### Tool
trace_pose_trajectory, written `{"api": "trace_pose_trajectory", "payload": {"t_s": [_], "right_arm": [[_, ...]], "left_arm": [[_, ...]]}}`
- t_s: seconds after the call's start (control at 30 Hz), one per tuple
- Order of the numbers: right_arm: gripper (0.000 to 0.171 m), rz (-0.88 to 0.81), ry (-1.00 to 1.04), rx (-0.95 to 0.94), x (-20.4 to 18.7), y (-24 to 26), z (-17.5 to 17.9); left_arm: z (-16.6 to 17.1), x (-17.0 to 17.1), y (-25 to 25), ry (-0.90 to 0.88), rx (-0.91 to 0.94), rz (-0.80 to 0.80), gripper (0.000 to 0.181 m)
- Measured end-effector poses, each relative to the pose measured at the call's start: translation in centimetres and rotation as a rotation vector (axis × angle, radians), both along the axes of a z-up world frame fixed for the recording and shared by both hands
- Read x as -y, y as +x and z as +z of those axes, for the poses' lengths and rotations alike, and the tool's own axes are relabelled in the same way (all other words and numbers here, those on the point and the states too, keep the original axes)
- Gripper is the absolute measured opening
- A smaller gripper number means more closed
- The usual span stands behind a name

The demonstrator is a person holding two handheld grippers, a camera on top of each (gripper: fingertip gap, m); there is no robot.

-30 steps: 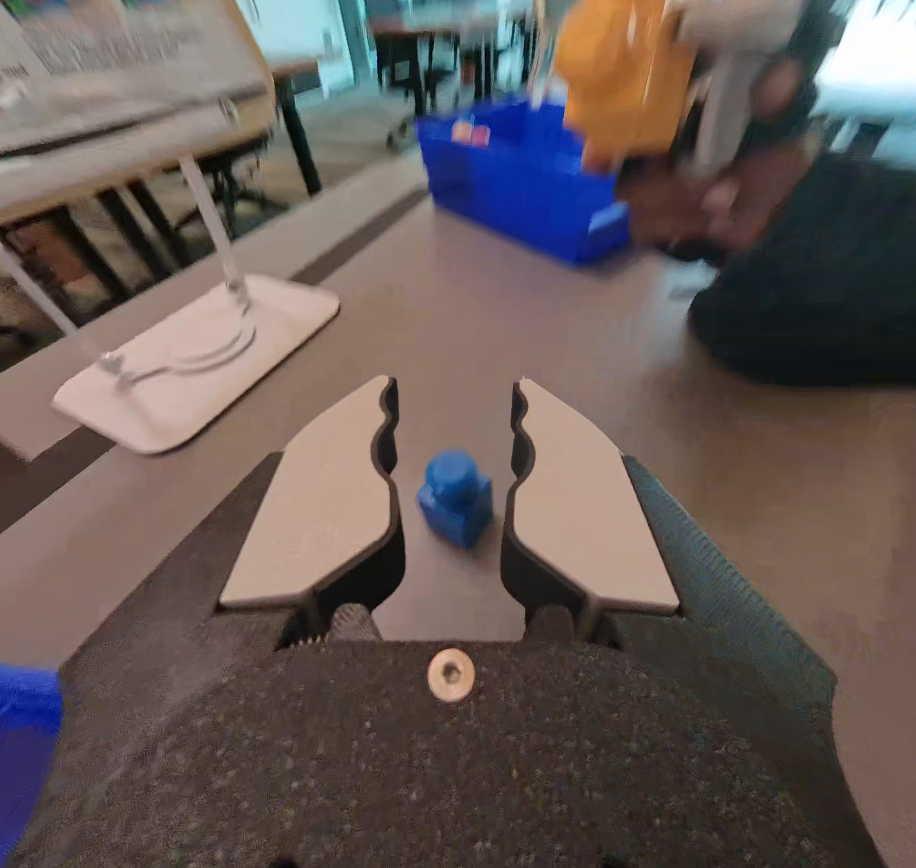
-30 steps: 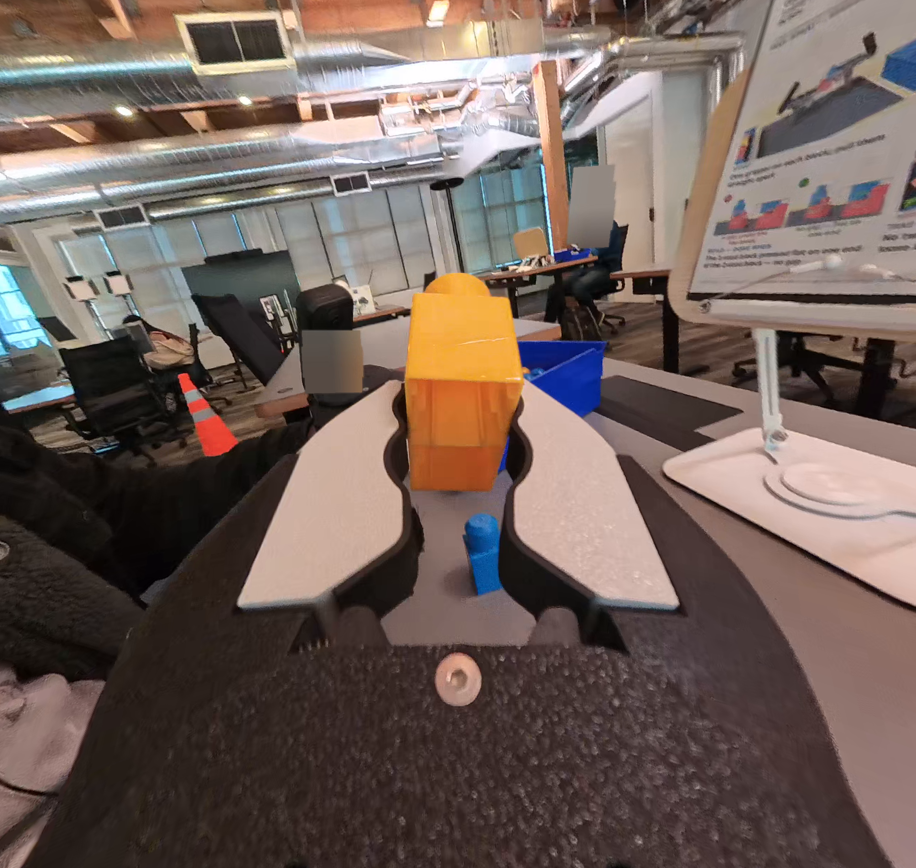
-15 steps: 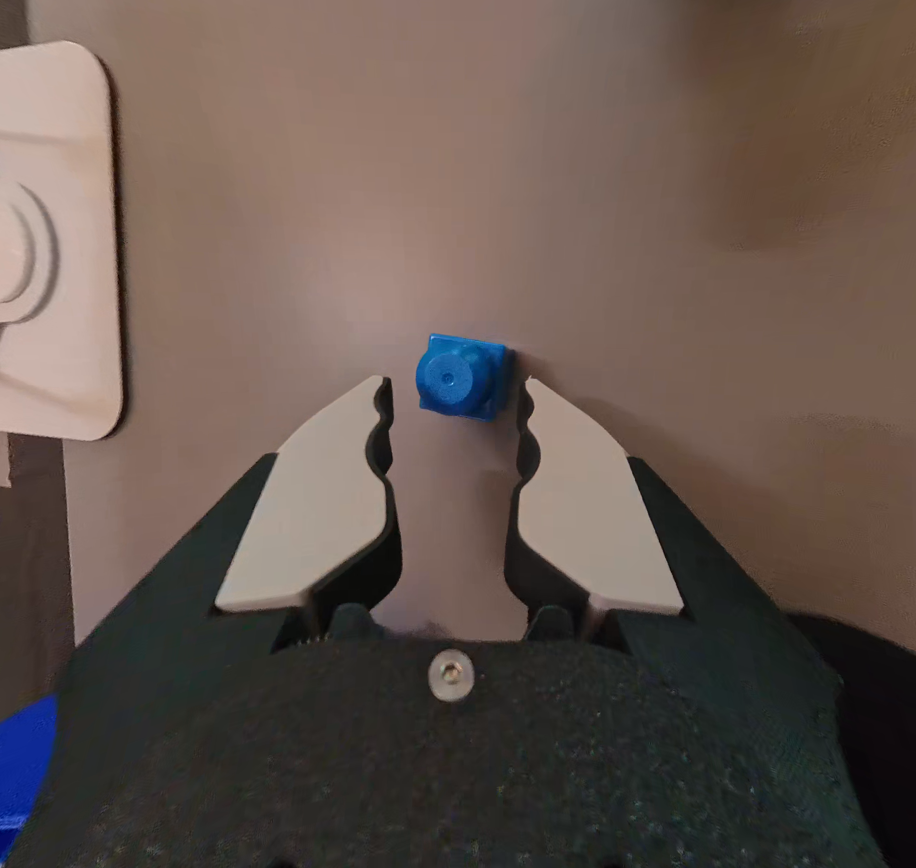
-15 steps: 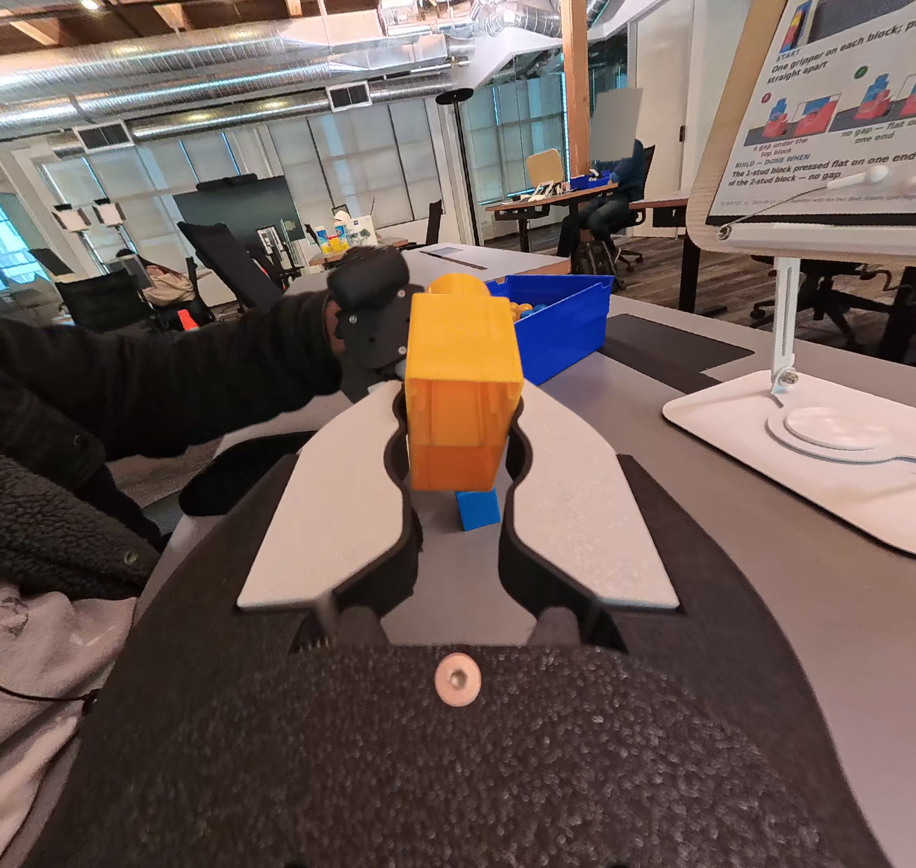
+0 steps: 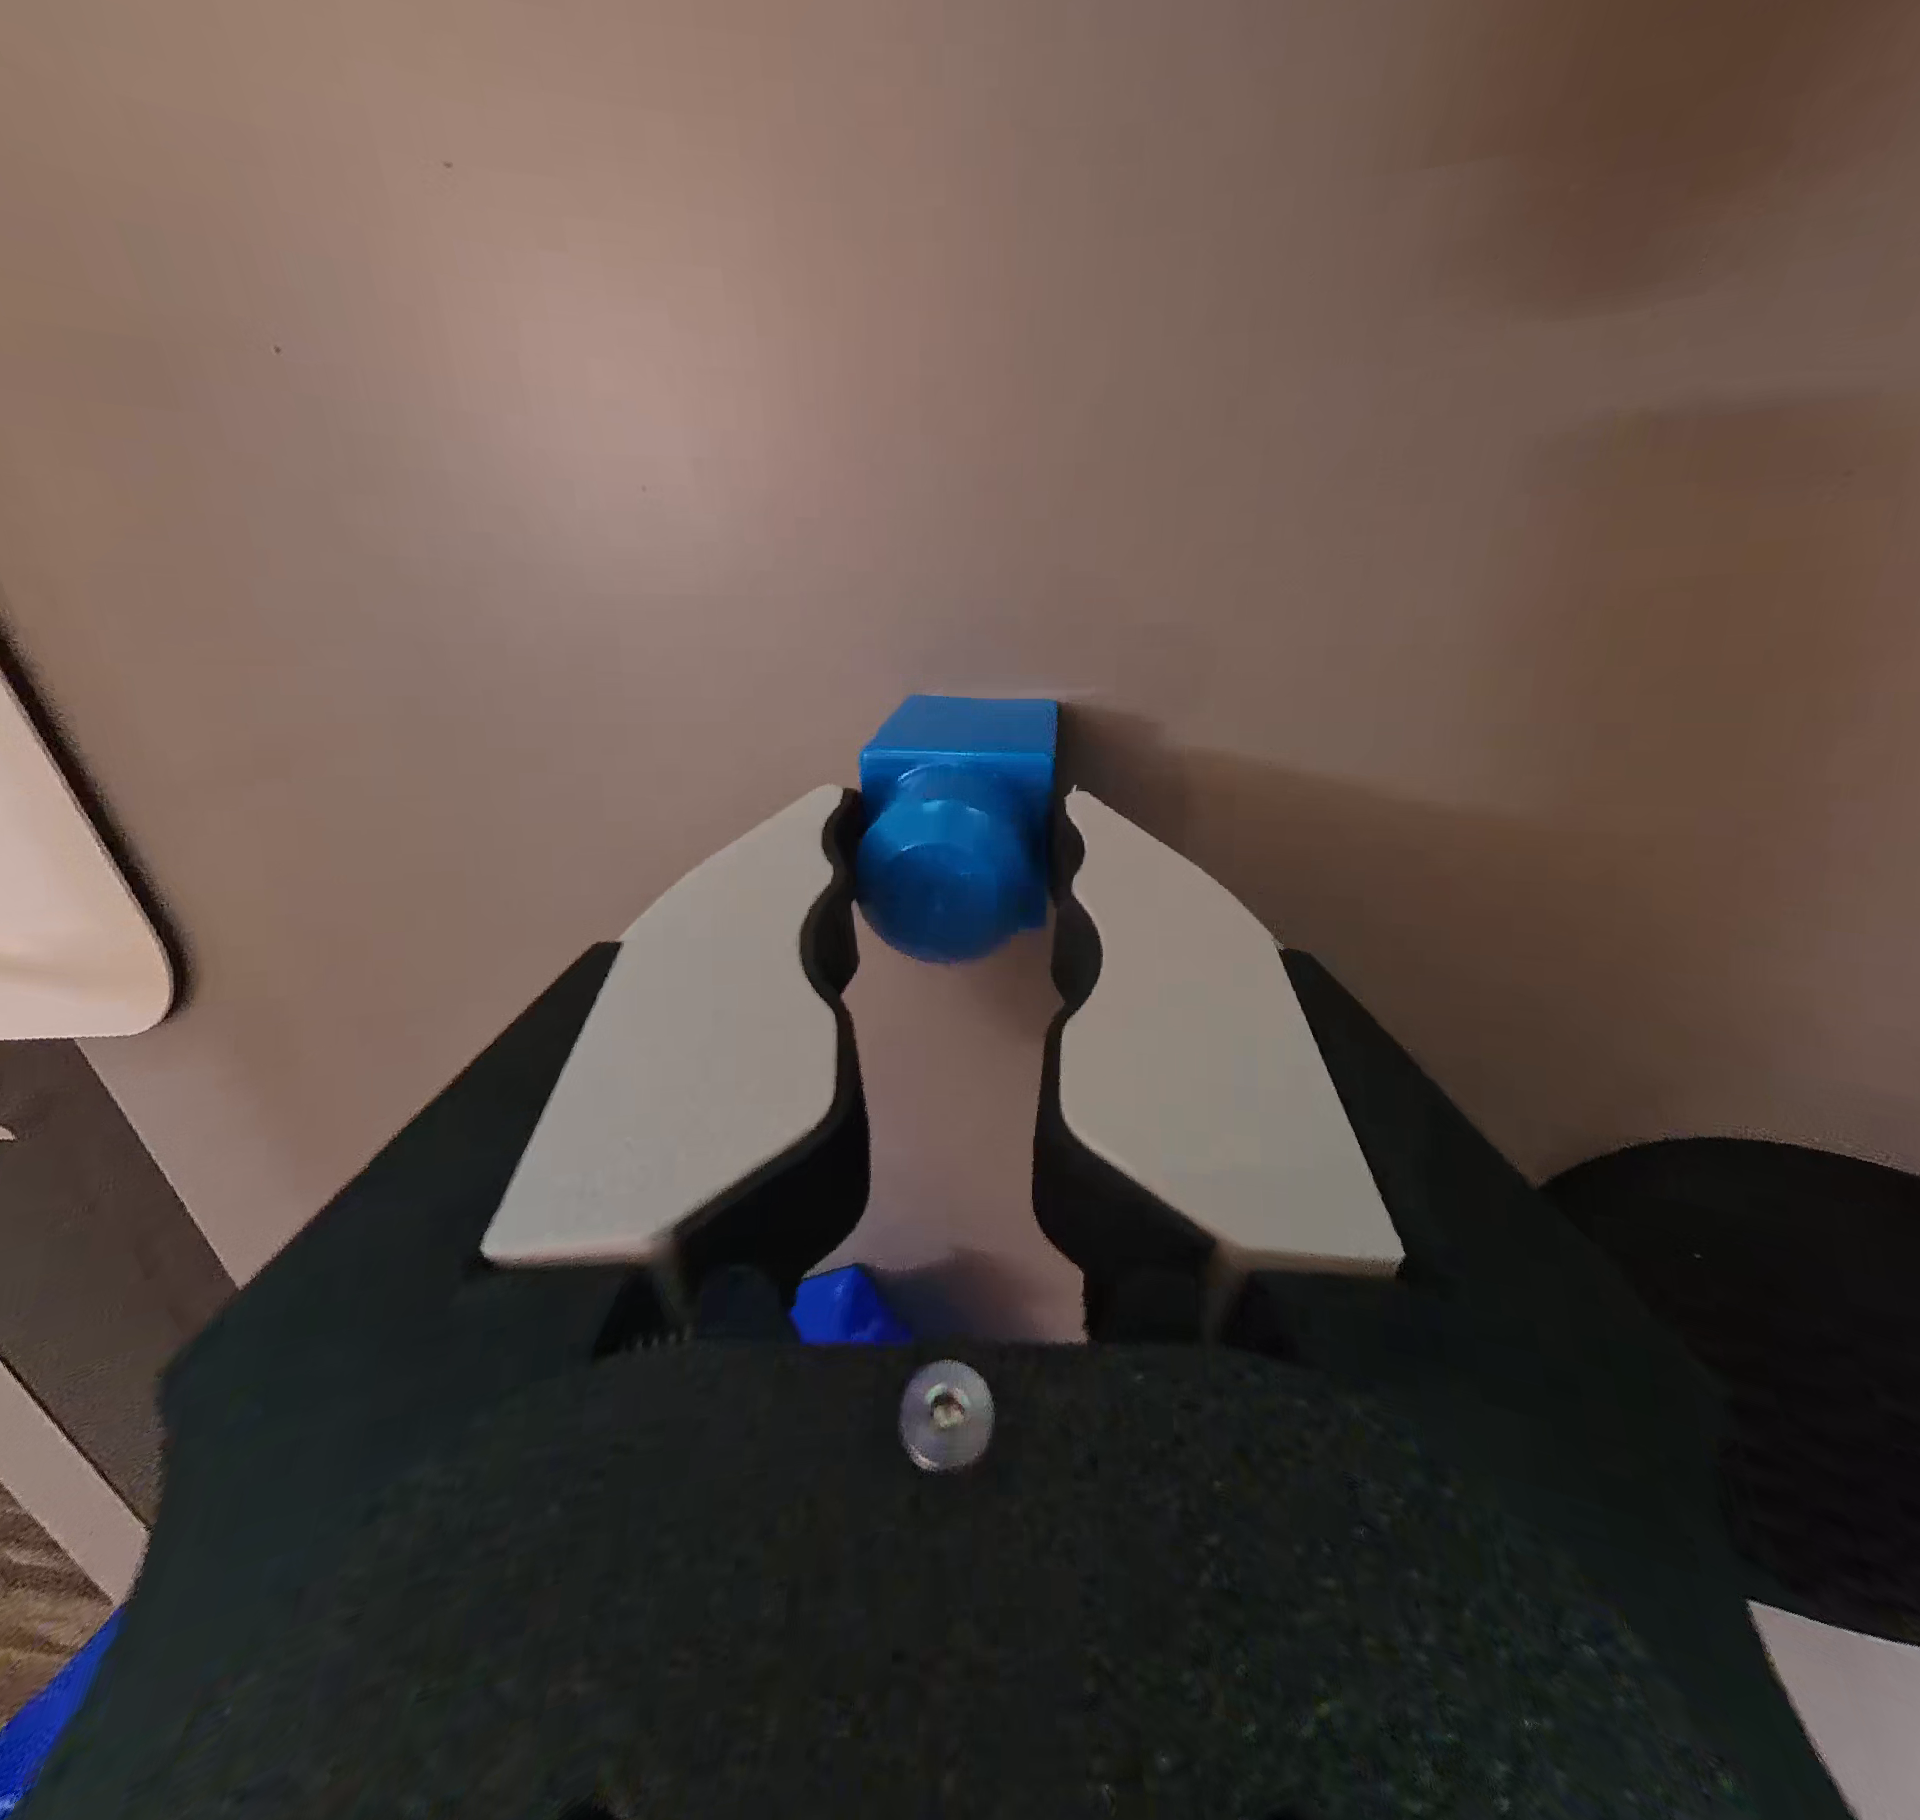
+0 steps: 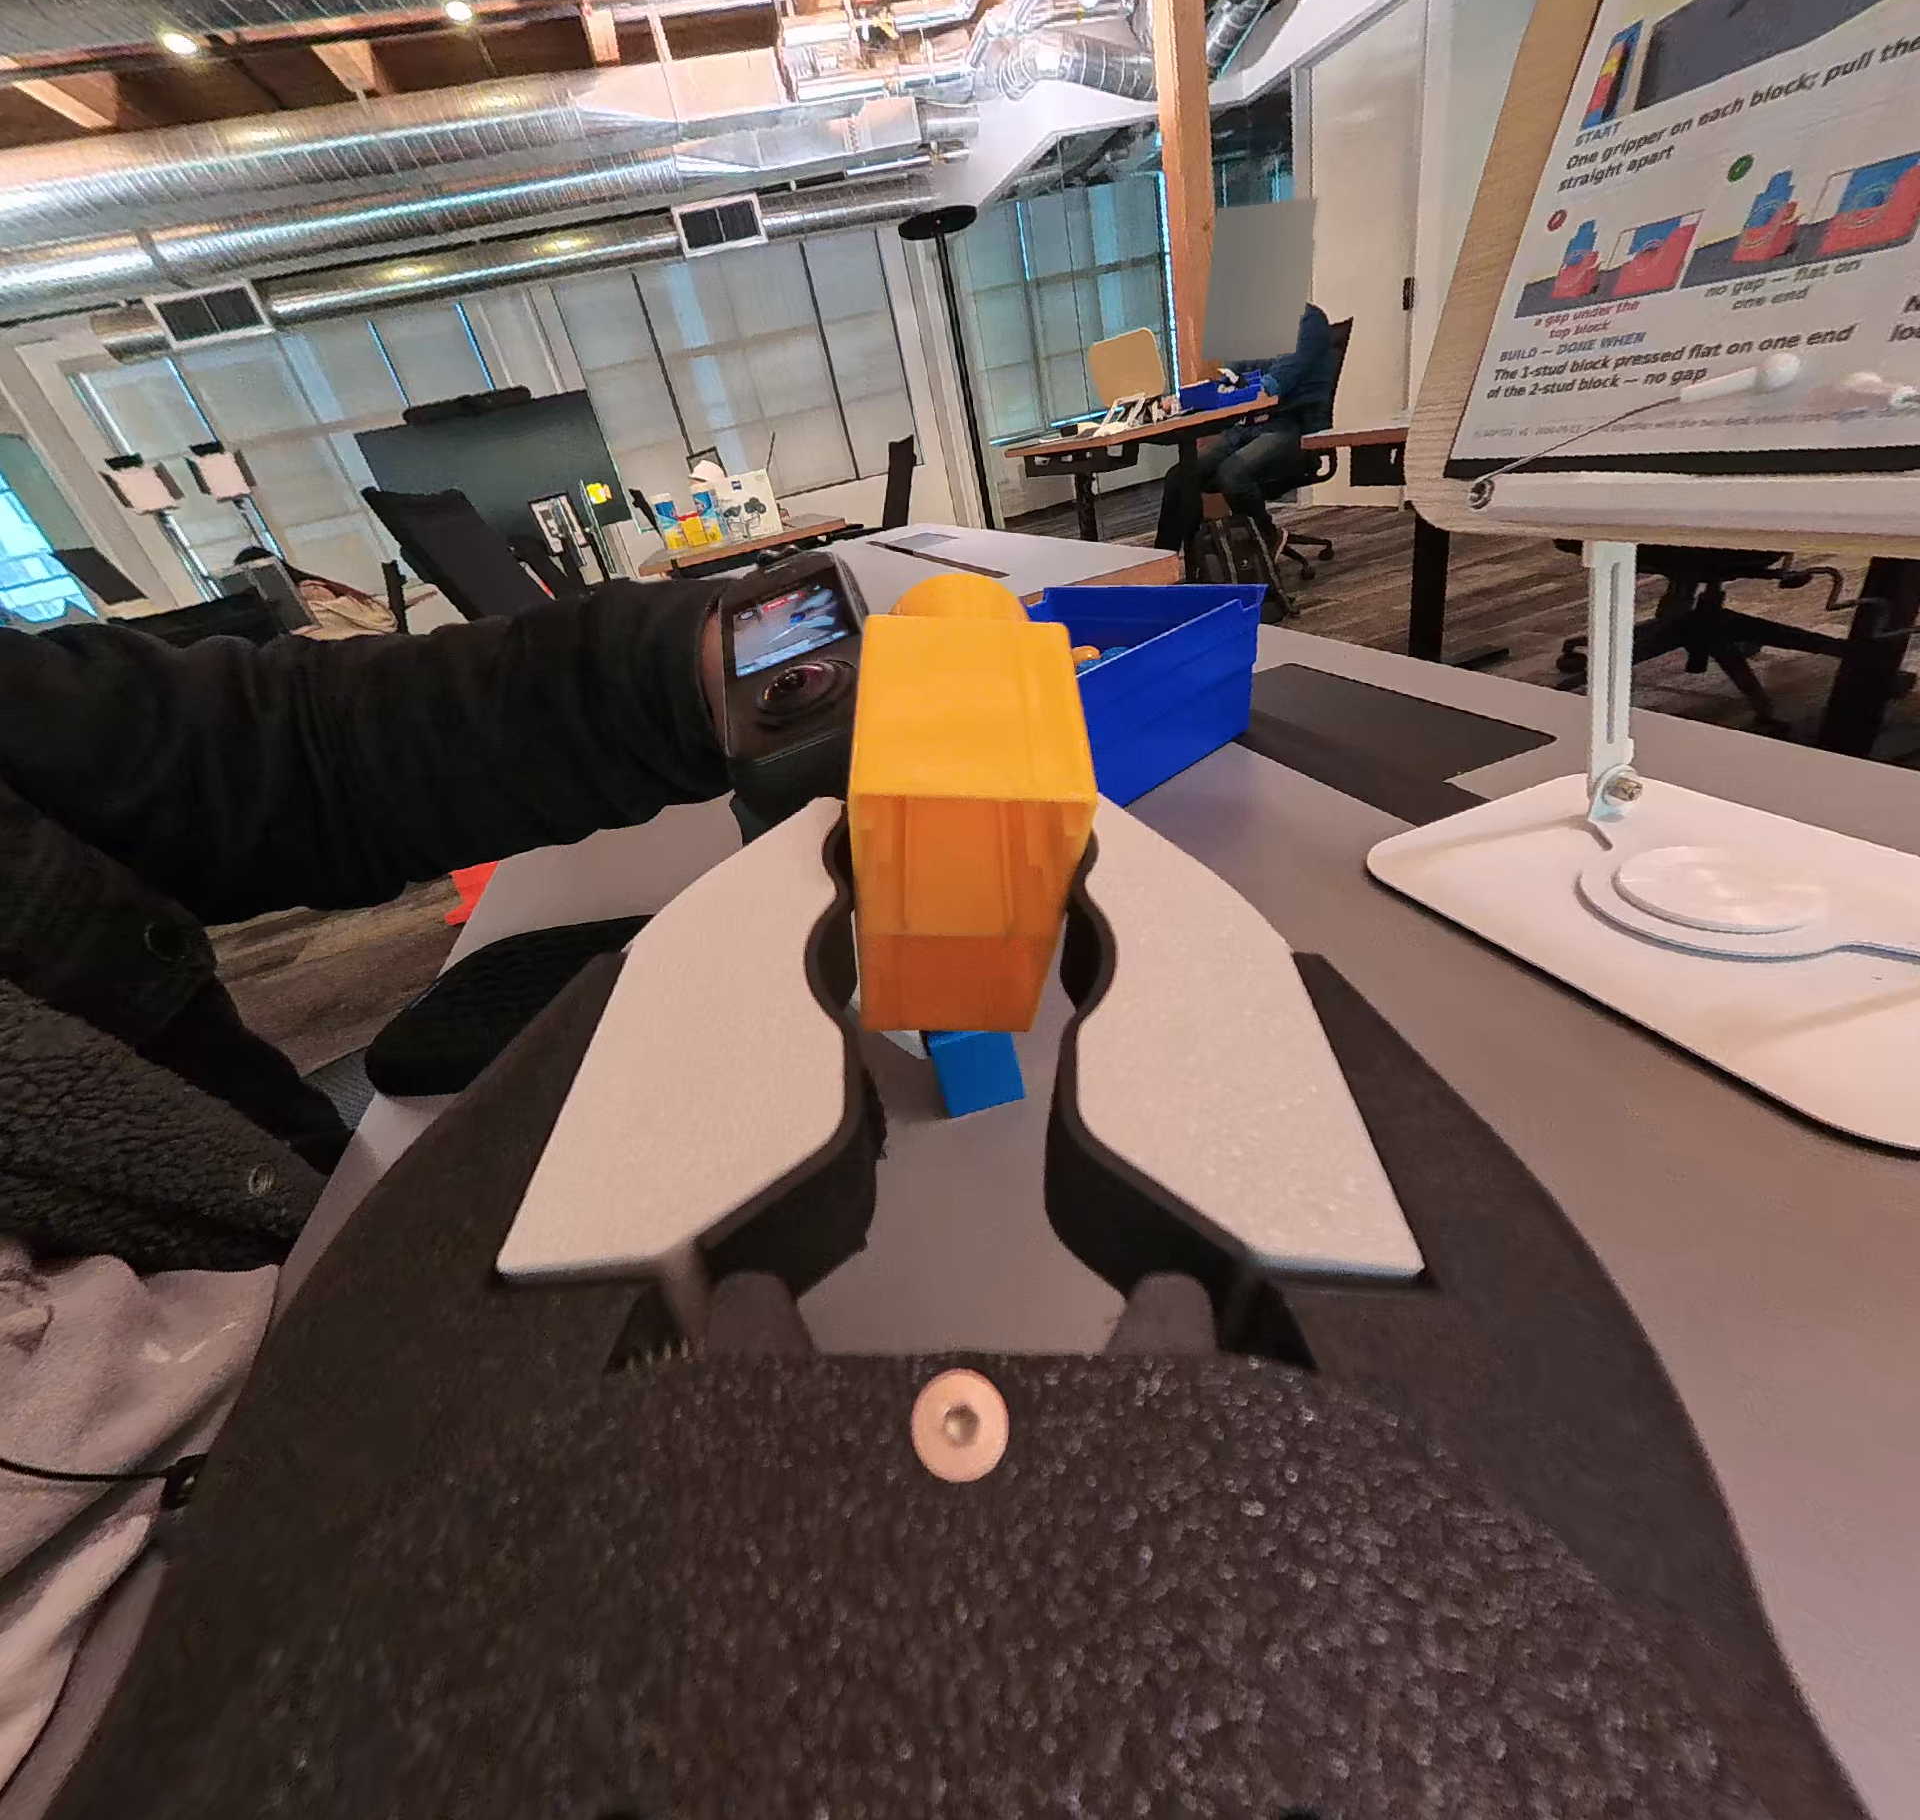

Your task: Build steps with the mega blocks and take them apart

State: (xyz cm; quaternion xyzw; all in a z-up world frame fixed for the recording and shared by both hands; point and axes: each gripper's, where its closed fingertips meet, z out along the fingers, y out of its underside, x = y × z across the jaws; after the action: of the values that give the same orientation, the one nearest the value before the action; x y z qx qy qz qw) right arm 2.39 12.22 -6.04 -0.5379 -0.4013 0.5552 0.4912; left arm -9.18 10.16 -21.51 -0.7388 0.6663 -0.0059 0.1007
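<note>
Your worktop [image 5: 935,316] is a plain grey-brown surface that fills nearly all of the left wrist view, which looks straight down on it. In the right wrist view the same worktop [image 6: 1714,1303] runs off toward an open office with desks and chairs behind it.

At the right of that view stands a white stand [image 6: 1662,918] whose flat base rests on the worktop and whose post carries an instruction sheet [image 6: 1714,212] on a board. A rounded corner of the white base [image 5: 73,897] shows at the left edge of the left wrist view.

Farther back on the worktop sits a blue bin [image 6: 1153,690] with blocks inside. Your black sleeve [image 6: 364,752] reaches in from the left, ending at the camera of the left gripper.

Your right gripper [image 6: 961,887] has its fingers clamped on the orange block [image 6: 966,814], which is held up off the worktop, 1 stud pointing away from you.

Below it, the small blue block [image 6: 977,1074] rests on the worktop, partly hidden by the orange one.

Your left gripper [image 5: 954,835] comes down over that blue block [image 5: 956,835]; its 1 stud faces the camera. Both fingers look pressed to its sides at the tips, clamped on it while it sits on the worktop.
</note>
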Motion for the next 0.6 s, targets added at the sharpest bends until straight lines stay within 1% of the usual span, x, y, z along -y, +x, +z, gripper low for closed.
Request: {"api": "trace_pose_trajectory", "payload": {"t_s": [0.07,0.13,0.2,0.3,0.43,0.5,0.6], "right_arm": [[0.036,-0.004,0.002,0.000,-0.1,0.1,0.0],[0.036,-0.008,0.008,-0.003,-0.1,0.2,0.1],[0.036,-0.004,0.016,-0.013,0.0,0.3,0.3],[0.036,0.019,0.038,-0.050,0.4,0.6,0.9],[0.036,0.051,0.066,-0.071,1.0,0.9,1.3],[0.036,0.073,0.073,-0.069,1.4,0.9,1.3],[0.036,0.125,0.087,-0.037,2.3,0.5,0.9]], "left_arm": [[0.5,0.0,-0.1,0.022,0.016,-0.002,0.034],[2.1,-0.3,0.7,0.055,0.137,0.019,0.034],[4.9,-0.7,1.8,0.100,0.327,0.055,0.034],[10.2,-1.2,3.0,0.164,0.665,0.123,0.034],[16.0,-0.6,3.5,0.183,1.080,0.200,0.034],[17.7,0.2,3.6,0.153,1.242,0.216,0.034],[18.3,1.8,4.2,0.076,1.392,0.211,0.034]]}}
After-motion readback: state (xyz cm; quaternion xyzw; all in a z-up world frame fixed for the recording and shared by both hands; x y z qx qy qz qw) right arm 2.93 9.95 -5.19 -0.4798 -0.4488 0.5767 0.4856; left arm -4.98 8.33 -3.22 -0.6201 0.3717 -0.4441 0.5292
